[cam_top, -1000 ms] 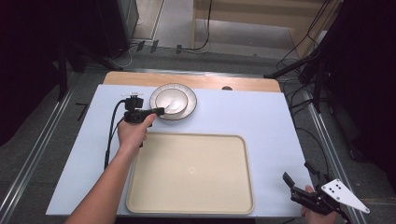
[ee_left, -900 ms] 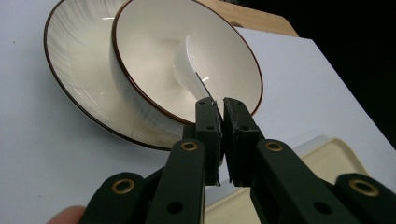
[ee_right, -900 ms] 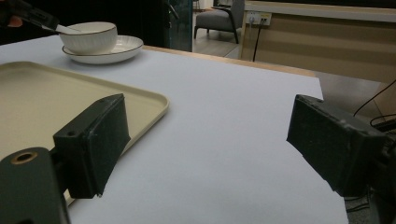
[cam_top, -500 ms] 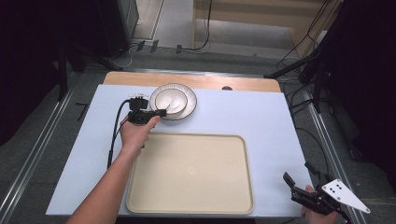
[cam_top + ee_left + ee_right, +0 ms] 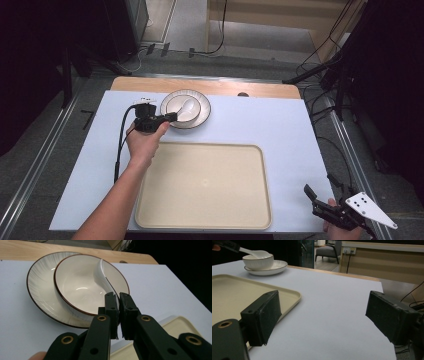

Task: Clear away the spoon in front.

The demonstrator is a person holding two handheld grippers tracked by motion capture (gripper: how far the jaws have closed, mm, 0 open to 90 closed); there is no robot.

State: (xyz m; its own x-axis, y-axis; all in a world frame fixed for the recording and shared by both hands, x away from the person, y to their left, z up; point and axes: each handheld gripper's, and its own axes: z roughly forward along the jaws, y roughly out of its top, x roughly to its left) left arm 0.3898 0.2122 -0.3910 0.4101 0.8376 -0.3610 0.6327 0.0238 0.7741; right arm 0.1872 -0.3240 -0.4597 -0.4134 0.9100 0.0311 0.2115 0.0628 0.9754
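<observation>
Above, the left hand-held gripper point(image 5: 118, 305) is clamped on the handle of a white spoon point(image 5: 103, 277) resting in the bowl point(image 5: 82, 288) on a plate point(image 5: 202, 119), near the tray point(image 5: 205, 220); the right hand-held gripper point(image 5: 324, 322), jaws apart, idles at the tabletop point(image 5: 280, 125) corner.

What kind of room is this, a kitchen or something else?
Probably a lab or recording room, not a kitchen. The table has a plain white cover, cables run over the grey floor, and a person works a bowl and spoon with hand-held grippers, the left gripper pinching the spoon.
</observation>
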